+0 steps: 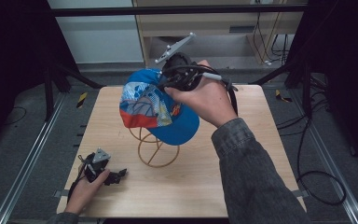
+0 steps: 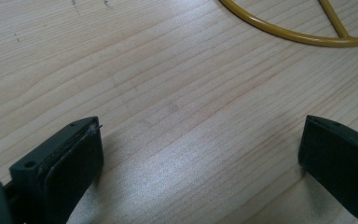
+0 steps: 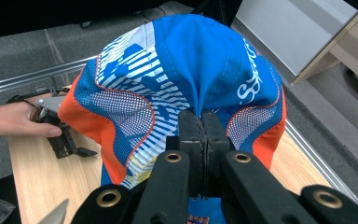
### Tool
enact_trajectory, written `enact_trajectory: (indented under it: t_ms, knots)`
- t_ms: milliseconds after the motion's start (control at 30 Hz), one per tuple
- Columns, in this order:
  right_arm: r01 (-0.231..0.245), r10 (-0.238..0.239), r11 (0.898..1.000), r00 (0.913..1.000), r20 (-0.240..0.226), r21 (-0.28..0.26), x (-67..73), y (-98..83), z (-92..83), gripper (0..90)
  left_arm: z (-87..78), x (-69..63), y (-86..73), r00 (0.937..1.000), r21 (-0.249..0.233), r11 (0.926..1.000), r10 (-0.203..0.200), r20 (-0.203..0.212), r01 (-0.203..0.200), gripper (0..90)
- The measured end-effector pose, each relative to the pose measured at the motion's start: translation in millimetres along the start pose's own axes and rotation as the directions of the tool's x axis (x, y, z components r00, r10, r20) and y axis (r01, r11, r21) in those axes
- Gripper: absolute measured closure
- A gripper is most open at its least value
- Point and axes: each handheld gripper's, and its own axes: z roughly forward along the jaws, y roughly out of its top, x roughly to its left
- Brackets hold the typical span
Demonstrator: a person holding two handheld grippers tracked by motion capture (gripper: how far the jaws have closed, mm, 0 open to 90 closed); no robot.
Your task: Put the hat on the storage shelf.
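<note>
While the left gripper [image 1: 114, 177] rests low on the near left part of the wooden desk [image 1: 242, 186], the right gripper [image 1: 179, 77] is up over the middle of it, holding a blue cap [image 1: 156, 109]. In the right gripper view the two black jaws are pressed tight together on a pinch of the cap's blue fabric [image 3: 205, 70], which puckers into folds just where they meet (the crown bulges up behind them, with white stripes, a mesh panel and orange trim on each side). In the high view the cap sits over the top of a yellow wire stand [image 1: 156, 151], its brim pointing towards the near right; the stand's round base ring lies flat on the desk beneath it. Whether the cap's weight is on the stand or carried by the gripper I cannot tell.

The left gripper's jaws stand wide apart with nothing between them: the left gripper view looks along them at bare wood grain, and a curve of the stand's ring [image 2: 279, 30] crosses the top right corner, near but apart. The left hand [image 1: 86, 189] lies on the desk around that gripper, well apart from the cap.
</note>
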Motion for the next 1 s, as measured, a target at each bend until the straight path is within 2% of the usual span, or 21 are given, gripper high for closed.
enact_trajectory:
  t_ms: [700, 1000]
  knots:
    - [-0.014, 0.015, 1.000, 0.9999, 0.000, 0.023, -5.2, 11.4, 18.3, 89.8, 0.0, 0.0, 0.0, 1.0000, 0.000, 1.0000, 0.000, 0.000, 0.000, 0.0]
    - [-0.027, 0.027, 0.999, 0.9996, -0.001, 0.028, -7.5, 9.2, 24.7, 89.8, 0.0, 0.0, 0.0, 1.0000, 0.000, 1.0000, -0.001, 0.000, 0.001, 0.0]
